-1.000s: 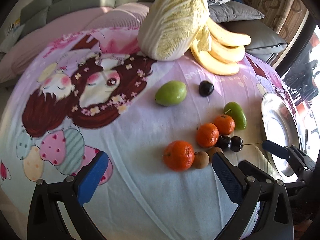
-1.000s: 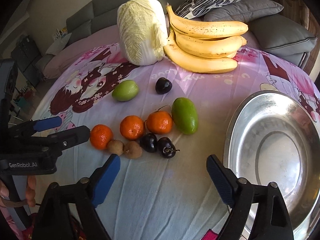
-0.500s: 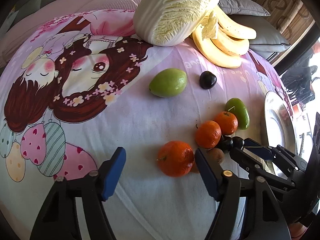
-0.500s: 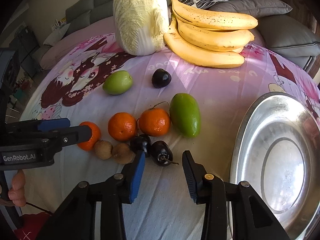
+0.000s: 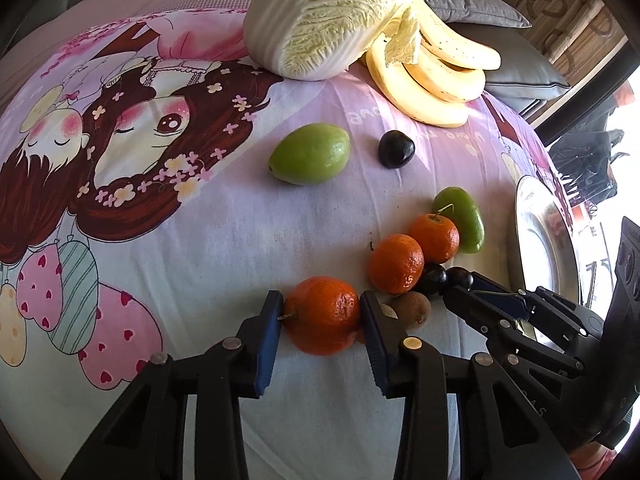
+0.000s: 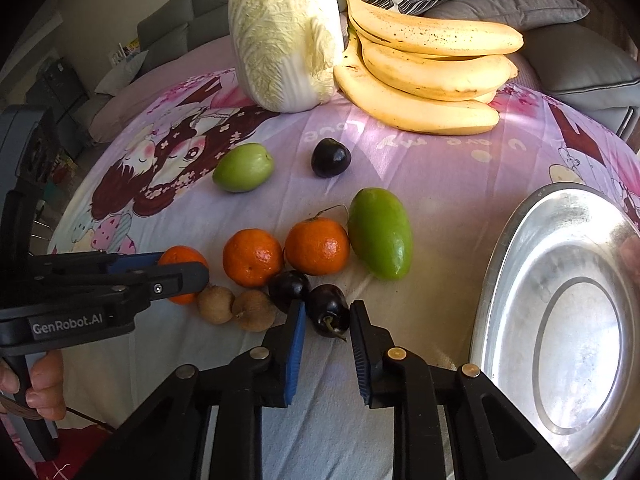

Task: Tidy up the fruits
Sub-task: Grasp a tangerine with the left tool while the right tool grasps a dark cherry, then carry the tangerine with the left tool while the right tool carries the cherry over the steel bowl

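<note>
Left gripper (image 5: 322,312) clamped on a mandarin (image 5: 323,314) — jaws have just been closing, blue pads pressed against both sides of the fruit, which rests on the printed bedsheet (image 5: 200,240) near its front edge. Right gripper (image 6: 327,316) clenched on a dark plum (image 6: 328,311); jaws have likewise just closed, with the plum's stem pointing back toward the camera. A second dark plum (image 6: 289,290) is seen touching the held one. Two brown longans (image 6: 236,306) lie between the grippers. Two further mandarins (image 6: 286,250) sit side by side just behind, a long green fruit (image 6: 380,236) touching the right-hand one. A round green fruit (image 6: 243,167) and a lone plum (image 6: 331,157) lie nearer the sheet's middle. Napa cabbage (image 6: 285,32) and bananas (image 6: 428,76) are noted at the far edge — steel basin (image 6: 520,240) at the right edge. A hand (image 6: 40,384) is seen on the left gripper's handle.
</note>
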Available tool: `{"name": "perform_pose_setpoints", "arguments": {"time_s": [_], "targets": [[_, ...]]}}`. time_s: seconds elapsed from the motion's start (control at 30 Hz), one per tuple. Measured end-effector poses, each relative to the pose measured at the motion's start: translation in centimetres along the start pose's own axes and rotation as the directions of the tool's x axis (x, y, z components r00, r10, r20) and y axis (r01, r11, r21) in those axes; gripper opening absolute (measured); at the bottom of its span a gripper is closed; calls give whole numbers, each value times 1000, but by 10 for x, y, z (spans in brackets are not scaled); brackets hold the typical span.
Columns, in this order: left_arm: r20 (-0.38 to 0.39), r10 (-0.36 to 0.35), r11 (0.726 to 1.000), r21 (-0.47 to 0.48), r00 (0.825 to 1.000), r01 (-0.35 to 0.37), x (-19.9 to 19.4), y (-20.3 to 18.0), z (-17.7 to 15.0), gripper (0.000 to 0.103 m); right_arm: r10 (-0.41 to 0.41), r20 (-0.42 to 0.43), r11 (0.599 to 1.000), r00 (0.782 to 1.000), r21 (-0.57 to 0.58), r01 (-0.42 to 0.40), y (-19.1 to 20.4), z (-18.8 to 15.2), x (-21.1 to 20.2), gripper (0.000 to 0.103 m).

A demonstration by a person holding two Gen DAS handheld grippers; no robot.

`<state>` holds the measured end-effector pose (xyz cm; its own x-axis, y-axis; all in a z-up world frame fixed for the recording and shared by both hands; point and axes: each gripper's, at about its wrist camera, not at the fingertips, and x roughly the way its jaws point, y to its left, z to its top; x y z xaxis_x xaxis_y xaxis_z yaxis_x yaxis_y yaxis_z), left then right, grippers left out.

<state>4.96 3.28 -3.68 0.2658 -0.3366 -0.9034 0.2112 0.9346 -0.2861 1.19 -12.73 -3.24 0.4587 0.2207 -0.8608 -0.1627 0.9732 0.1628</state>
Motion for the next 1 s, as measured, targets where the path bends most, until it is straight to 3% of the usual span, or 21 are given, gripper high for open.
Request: {"name": "perform_pose_setpoints", "arguments": {"time_s": [0.5,1.0], "targets": [[35,34,998,-55,999,-32,-19,-3,13,40,5,77,998,997,66,-10,-9,14,-25,24],[72,54,997,-58,996,-50,-29,-53,41,40,-57,116,989,992,145,39,-34,29,-44,24]]}}
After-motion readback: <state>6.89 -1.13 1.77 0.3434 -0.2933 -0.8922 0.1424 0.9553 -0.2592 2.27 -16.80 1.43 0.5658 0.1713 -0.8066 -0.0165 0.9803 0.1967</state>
